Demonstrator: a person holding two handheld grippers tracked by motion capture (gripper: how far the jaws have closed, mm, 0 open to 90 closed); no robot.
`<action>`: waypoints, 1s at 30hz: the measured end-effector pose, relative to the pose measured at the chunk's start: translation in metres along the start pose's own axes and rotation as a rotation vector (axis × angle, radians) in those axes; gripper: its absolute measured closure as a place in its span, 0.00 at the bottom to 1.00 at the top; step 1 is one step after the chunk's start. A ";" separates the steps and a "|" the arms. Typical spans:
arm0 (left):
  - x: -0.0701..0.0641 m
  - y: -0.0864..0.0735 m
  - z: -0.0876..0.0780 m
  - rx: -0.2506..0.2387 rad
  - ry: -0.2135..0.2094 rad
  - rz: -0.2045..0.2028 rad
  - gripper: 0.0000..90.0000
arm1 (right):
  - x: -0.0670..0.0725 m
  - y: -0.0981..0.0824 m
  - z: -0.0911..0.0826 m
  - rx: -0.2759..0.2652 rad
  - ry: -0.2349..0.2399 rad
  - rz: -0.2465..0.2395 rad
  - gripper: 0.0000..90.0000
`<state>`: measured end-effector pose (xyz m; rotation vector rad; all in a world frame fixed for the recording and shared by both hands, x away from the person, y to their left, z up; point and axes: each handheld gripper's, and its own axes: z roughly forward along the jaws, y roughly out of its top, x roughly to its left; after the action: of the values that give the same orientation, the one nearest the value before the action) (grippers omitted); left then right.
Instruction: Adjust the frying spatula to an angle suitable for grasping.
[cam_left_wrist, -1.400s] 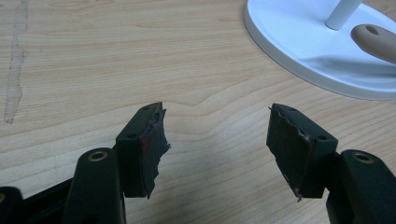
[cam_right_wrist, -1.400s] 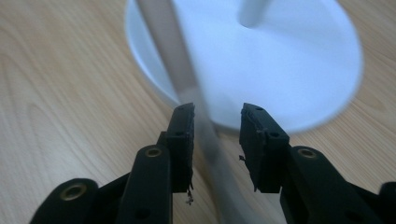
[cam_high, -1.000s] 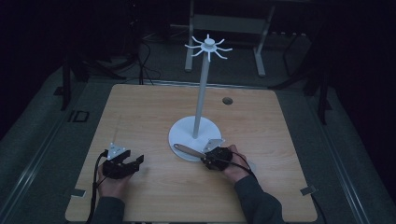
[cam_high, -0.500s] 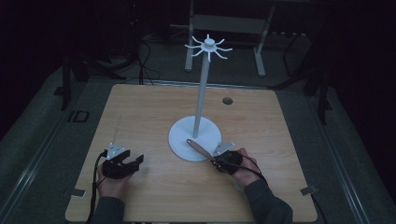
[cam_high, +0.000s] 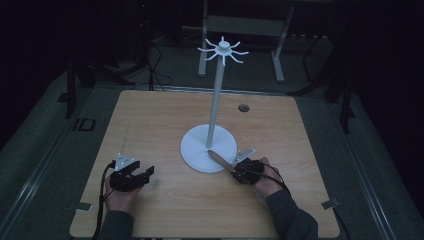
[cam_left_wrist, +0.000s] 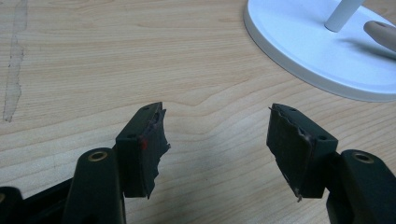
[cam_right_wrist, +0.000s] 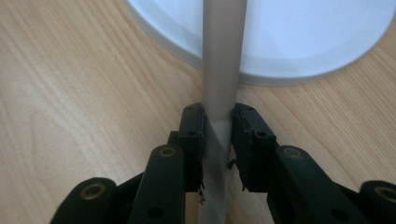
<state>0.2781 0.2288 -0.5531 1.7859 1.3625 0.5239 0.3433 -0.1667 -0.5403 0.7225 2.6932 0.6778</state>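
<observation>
"ID", perhaps, on floor (cam_high: 82, 124)

left gripper (cam_high: 142, 174): jaws wide apart | right gripper (cam_right_wrist: 218, 140): jaws clamped (just reopened slightly)

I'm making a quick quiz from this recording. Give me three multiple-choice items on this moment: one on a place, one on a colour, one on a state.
1. Where does the far end of the held strip lie?
A. over the stand's base
B. beside the table's hole
C. on the stand's hooks

2. What colour is the stand?
A. red
B. white
C. black

3. How do the left gripper jaws stand?
A. shut on the strip
B. shut on the stand's pole
C. open with nothing between them

Answers: 1 A, the strip runs from the right gripper onto the round base; 2 B, base, pole and hooks are white; 3 C, the left gripper view shows bare table between its jaws.
</observation>
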 end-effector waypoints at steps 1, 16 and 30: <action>0.000 0.000 0.000 -0.002 0.000 -0.002 0.41 | -0.001 0.001 0.002 0.001 0.010 0.003 0.81; 0.001 0.000 0.001 0.001 -0.002 -0.005 0.41 | -0.008 0.007 0.004 0.023 0.075 0.034 0.83; 0.001 0.000 0.001 0.002 -0.006 -0.005 0.41 | -0.004 0.001 -0.011 -0.048 0.044 0.025 0.83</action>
<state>0.2789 0.2291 -0.5539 1.7842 1.3632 0.5148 0.3434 -0.1723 -0.5292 0.7385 2.7016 0.7696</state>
